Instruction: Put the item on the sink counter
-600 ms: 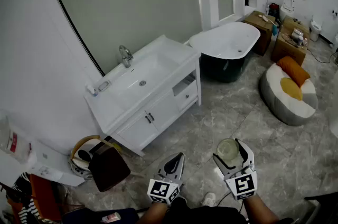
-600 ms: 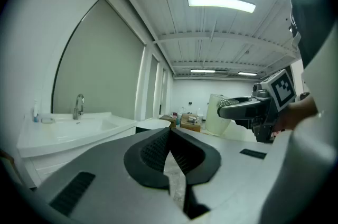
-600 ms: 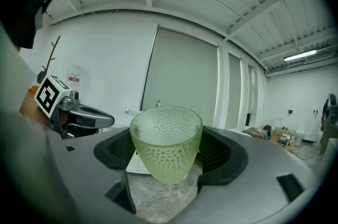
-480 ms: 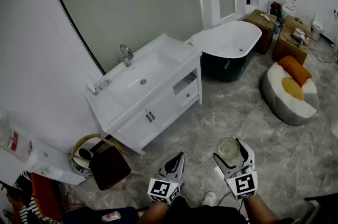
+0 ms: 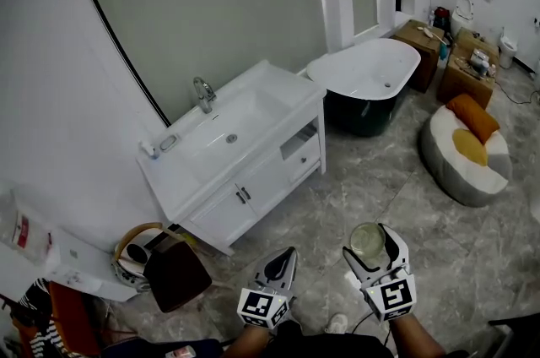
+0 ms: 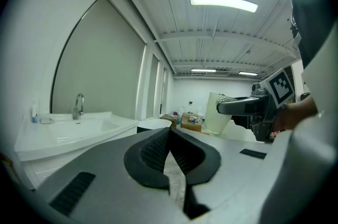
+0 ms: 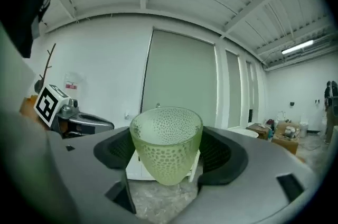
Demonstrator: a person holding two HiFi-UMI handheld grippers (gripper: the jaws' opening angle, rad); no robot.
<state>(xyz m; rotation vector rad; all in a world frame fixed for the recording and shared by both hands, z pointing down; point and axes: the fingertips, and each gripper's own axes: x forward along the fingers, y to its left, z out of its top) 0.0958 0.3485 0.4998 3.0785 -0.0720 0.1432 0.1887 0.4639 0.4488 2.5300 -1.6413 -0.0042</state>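
A pale green dimpled glass cup [image 7: 166, 143] stands upright between the jaws of my right gripper [image 7: 168, 151], which is shut on it; the same cup [image 5: 366, 240] shows low in the head view, over the floor. My left gripper [image 5: 278, 265] hangs beside it, shut with nothing held, its black pads [image 6: 158, 151] meeting. The white sink counter [image 5: 173, 175] with basin and chrome faucet [image 5: 202, 93] stands ahead and to the left, well away from both grippers. From the left gripper view the counter [image 6: 58, 136] lies at the left.
A small soap dish [image 5: 166, 143] and bottle [image 5: 147, 149] sit at the counter's left end. A white bathtub [image 5: 367, 76] stands beyond the counter, a beanbag [image 5: 466, 149] to the right, a basket [image 5: 139, 251] and brown bag [image 5: 173, 272] at lower left.
The view has shifted slightly toward the sink counter; both grippers keep their places at the bottom, and the cup stays held in the right one.
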